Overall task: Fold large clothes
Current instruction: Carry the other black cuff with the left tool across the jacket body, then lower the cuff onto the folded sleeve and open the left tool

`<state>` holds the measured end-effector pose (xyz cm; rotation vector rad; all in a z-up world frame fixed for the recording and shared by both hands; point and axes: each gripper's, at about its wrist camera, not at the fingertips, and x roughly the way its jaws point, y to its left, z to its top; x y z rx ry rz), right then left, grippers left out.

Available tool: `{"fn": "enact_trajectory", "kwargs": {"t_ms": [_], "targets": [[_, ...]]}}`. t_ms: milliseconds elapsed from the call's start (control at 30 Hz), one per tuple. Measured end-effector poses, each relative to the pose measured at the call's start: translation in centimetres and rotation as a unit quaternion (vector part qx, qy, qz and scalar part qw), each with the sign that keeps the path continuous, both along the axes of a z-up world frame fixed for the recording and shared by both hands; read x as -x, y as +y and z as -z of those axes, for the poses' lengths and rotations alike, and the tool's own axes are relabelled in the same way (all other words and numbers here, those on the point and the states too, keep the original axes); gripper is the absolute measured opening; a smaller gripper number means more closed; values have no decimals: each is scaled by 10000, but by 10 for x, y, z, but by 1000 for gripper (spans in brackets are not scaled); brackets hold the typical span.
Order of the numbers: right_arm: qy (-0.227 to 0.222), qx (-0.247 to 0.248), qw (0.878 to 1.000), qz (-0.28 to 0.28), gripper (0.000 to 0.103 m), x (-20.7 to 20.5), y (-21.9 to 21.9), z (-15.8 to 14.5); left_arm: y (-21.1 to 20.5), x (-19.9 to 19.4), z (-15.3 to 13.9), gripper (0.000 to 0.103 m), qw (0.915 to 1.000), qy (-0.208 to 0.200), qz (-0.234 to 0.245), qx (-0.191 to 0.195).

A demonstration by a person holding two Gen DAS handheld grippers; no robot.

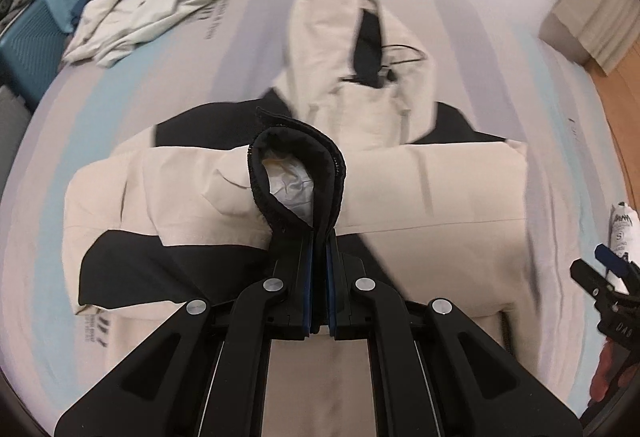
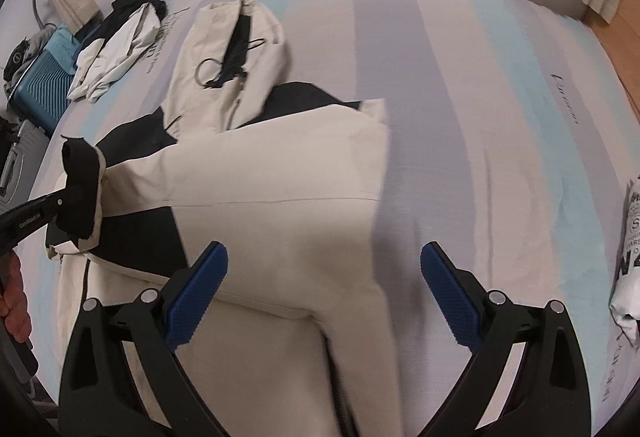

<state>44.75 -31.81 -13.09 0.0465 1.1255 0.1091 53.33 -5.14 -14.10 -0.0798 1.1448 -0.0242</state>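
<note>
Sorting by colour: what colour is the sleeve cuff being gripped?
Black cuff, best in the left wrist view.

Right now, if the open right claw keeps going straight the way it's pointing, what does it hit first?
Most likely the cream jacket folded on the bed: the right claw points down over its right edge, beside the striped sheet. Depth is unclear, so it might land on the sheet.

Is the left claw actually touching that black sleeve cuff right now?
Touching. The left wrist view shows the left claw shut on the black cuff, its blue pads pinching the fabric; the right wrist view shows the cuff lifted off the jacket.
</note>
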Motion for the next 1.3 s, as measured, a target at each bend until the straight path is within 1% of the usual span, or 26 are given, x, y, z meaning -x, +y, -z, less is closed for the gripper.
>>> {"fn": "enact_trajectory", "kwargs": {"t_ms": [233,267,367,467,567,667,800,867,967,1000,1033,1133,1200,1233,1300], "targets": [[28,15,9999,125,93,6,-63,-2,-87,-10,-1,4,9995,-38,294,68],[27,20,9999,138,93,6,-71,-2,-106,-11,0,4,9993,-67,361,50],[23,63,9998,204,93,10,-100,-1,-139,-15,6,4,9989,-55,459,72],[50,84,9996,267,93,12,-124,1,-170,-19,14,4,9985,-4,534,77],[44,126,9995,291,93,16,-141,4,-192,-22,19,4,9979,14,645,75],[20,99,9993,366,93,20,-157,5,-219,-23,26,4,9965,-49,834,-87],[-10,18,9987,507,93,26,-172,7,-237,-31,50,6,9962,152,820,-260],[9,-17,9983,587,93,29,-179,11,-243,-31,62,8,9957,258,809,-365],[75,1,9975,696,93,33,-187,16,-249,-30,75,14,9951,474,831,-259],[102,33,9971,751,93,35,-189,17,-251,-29,77,14,9948,479,855,-271],[111,43,9968,789,93,37,-191,17,-255,-27,78,17,9946,461,906,-231],[113,26,9961,876,93,43,-196,16,-269,-19,78,17,9925,357,1117,-359],[104,10,9958,914,93,47,-198,16,-274,-17,79,18,9913,378,1218,-334],[106,7,9957,923,93,49,-199,16,-277,-15,80,21,9906,390,1266,-341],[98,-2,9956,937,93,54,-200,15,-281,-11,78,36,9899,402,1326,-299]]}}
